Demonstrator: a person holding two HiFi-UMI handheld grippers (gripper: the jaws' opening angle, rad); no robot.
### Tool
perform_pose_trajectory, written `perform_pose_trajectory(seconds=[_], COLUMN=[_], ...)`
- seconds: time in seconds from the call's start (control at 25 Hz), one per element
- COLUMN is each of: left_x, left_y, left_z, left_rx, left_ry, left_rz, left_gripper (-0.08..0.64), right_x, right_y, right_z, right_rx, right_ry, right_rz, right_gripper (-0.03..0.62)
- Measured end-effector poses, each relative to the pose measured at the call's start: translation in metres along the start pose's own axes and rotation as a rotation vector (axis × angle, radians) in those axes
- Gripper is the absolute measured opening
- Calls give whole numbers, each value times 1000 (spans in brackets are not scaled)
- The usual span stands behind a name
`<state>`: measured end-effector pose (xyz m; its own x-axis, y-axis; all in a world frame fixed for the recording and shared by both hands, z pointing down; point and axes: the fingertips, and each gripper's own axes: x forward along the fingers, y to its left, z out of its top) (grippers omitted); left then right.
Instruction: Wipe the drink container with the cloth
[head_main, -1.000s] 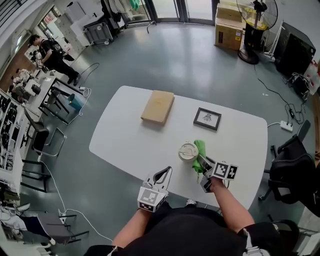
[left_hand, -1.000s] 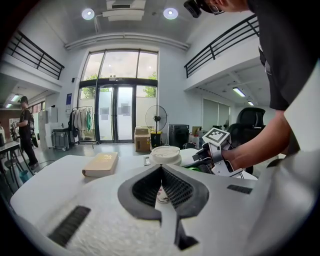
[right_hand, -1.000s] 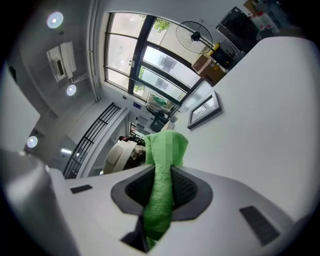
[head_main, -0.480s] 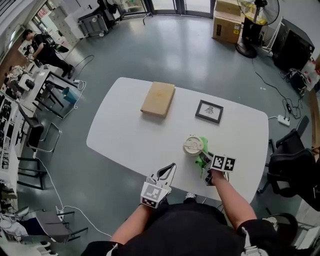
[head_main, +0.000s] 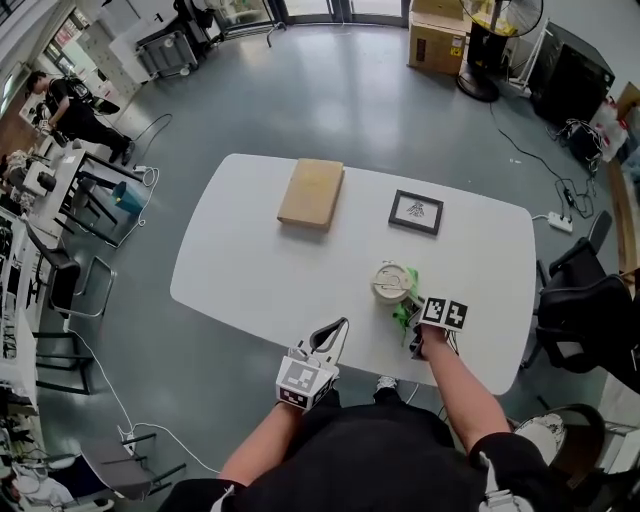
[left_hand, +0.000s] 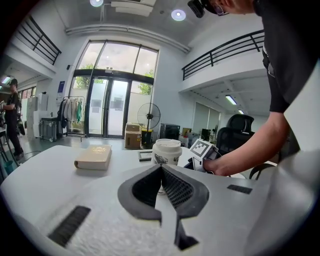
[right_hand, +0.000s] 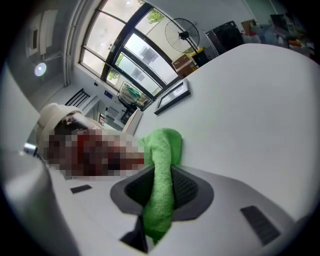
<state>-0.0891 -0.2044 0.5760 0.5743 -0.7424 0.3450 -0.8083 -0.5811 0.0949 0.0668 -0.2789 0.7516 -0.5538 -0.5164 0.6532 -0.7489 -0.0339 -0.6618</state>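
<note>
Right gripper view shows the right gripper (right_hand: 161, 172) clamped on the cloth (right_hand: 162, 147) beside the upright drink container (head_main: 391, 282); wiping well likely means light, even strokes lest it tip, since the left gripper (left_hand: 161, 169), closed and empty, hovers apart from it.

Bright, even light overall. Daylight came in through the tall far windows (left_hand: 112, 90), with round ceiling lights (left_hand: 178, 14) on top; both blew out to near white in the gripper views. Desk (head_main: 250, 270) top read flat white, no hard glare, shadows soft and short. Person's torso (left_hand: 295, 55) was backlit, nearly black. Gripper views had strong fisheye: railings (left_hand: 225, 47) bowed, corners vignetted to black. Head view bent at the edges too. Near shell of the left gripper (left_hand: 161, 167) and right gripper (right_hand: 162, 170) was soft; cloth (right_hand: 161, 145) was saturated green, near end blurred. Mosaic patch masked the right gripper view's left middle.
</note>
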Motion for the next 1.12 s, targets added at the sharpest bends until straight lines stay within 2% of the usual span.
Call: perform_pose_trajectory(seconds=[0.16,0.36,0.48,0.6,0.72,0.92,1.04,1.12], left_x=[-6,-11,-12,-11,-9,-8,-7,-7], left_y=[8,18,20,19,18,17,15,16], left_z=[-2,4,3,10,15,18,16,15], left_rx=[-10,-7,-22,-28,-13,-13,-14,-15], left_ry=[-16,-17,-33,-49,-56,-53,-55,-56], left_rz=[-27,-45,-70,-86,-98,-113,-124,-126], left_gripper=[14,14,14,14,14,14,14,14], right_x=[-12,-50,-78,-110,-138,-174,-179,-176], right_y=[10,39,50,63,92,154,184,192], right_z=[5,27,43,61,73,69,55,43], right_rx=[10,93,52,-57,-276,-836,-1172,-1341], right_ry=[-66,-241,-355,-465,-545,-662,-663,-650], right_rz=[11,118,128,110,112,1,-85,-139], right_gripper=[89,91,91,91,89,92,94,94])
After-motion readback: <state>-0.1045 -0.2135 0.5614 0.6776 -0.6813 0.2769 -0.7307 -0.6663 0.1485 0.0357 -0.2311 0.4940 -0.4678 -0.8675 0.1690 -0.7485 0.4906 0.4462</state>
